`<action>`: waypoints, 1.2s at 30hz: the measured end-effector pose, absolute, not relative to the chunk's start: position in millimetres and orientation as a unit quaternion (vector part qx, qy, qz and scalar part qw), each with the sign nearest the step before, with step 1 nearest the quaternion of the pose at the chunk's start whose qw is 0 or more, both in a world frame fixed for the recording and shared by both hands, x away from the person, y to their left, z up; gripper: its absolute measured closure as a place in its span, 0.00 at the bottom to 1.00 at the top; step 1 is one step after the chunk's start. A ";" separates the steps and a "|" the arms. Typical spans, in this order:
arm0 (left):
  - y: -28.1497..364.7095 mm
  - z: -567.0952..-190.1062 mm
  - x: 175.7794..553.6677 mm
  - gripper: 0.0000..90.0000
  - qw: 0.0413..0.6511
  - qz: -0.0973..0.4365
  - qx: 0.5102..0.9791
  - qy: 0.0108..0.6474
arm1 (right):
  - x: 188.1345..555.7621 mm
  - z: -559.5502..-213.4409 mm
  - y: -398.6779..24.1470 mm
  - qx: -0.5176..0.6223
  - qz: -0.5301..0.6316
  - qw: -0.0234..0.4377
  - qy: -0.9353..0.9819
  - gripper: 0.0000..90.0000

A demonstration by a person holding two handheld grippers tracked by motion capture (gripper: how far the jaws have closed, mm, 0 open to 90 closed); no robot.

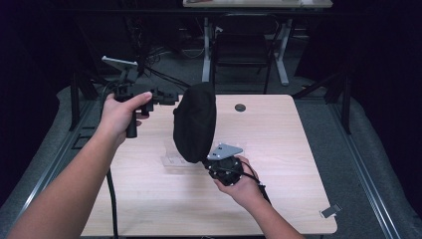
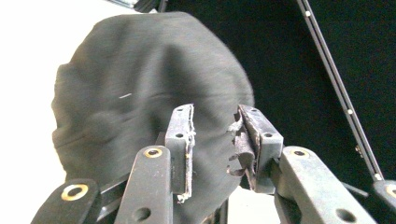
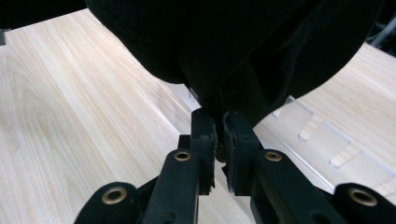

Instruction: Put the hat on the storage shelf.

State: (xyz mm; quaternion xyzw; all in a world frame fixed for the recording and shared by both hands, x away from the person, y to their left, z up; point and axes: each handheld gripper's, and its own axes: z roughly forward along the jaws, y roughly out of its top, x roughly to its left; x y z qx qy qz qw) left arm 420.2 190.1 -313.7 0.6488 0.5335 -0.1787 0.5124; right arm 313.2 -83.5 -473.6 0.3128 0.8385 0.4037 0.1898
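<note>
High view: soft black cloth (image 1: 194,122) hanging rounded above wood-grain table (image 1: 278,199), pinched at 6 o'clock by right gripper (image 1: 211,160); left gripper (image 2: 212,140) at 9 o'clock, parted, empty.

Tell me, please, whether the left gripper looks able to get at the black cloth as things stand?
Probably yes: the left gripper is open and points at the black cloth, which the right gripper holds up above the table, with nothing between them.
</note>
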 end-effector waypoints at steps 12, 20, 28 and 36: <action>218.9 -342.1 410.5 0.70 0.492 -0.150 0.655 0.554 | 316.5 -490.8 -100.2 0.348 0.400 0.164 0.832 0.91; 231.7 -357.5 404.2 0.66 0.463 -0.105 0.677 0.562 | 311.7 -494.5 -106.7 0.352 0.399 0.169 0.830 0.82; 248.2 -376.5 395.4 0.66 0.416 -0.028 0.704 0.575 | 301.2 -496.6 -122.5 0.356 0.398 0.167 0.829 0.79; 256.5 -392.5 384.6 0.64 0.378 0.024 0.731 0.568 | 294.2 -505.1 -144.9 0.373 0.389 0.179 0.823 0.73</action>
